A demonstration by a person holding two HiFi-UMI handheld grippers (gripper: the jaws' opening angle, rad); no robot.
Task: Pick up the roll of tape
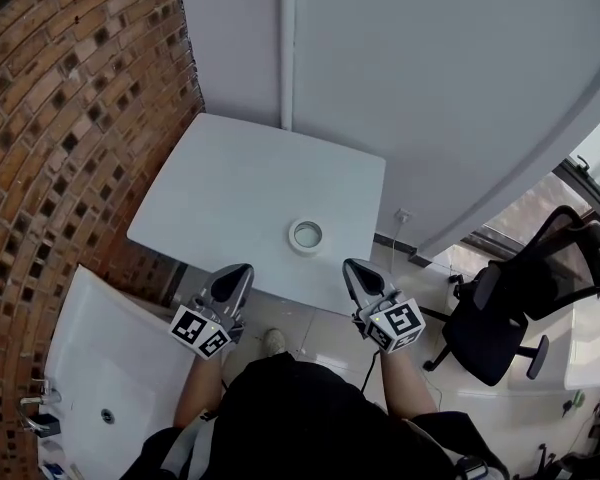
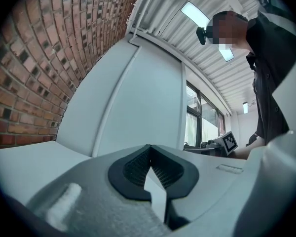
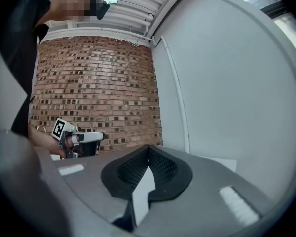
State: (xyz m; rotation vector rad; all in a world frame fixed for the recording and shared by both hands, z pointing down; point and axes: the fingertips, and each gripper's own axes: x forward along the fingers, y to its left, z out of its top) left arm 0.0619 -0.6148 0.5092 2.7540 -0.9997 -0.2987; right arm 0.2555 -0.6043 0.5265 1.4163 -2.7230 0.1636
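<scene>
A roll of tape [image 1: 307,235], white with a pale centre, lies flat near the front edge of the white table [image 1: 240,183]. My left gripper [image 1: 244,268] hovers at the table's front edge, to the left of the roll and short of it. My right gripper [image 1: 349,264] hovers at the front right corner, just right of the roll. Both point toward the wall. In the left gripper view the left gripper [image 2: 149,149] has its jaws together with nothing between them. The right gripper [image 3: 148,147] looks the same in its own view. Neither gripper view shows the tape.
A brick wall [image 1: 60,118] runs along the left, and a grey wall panel [image 1: 430,88] stands behind the table. A white basin [image 1: 110,368] sits at lower left. A black office chair [image 1: 520,298] stands to the right on the floor.
</scene>
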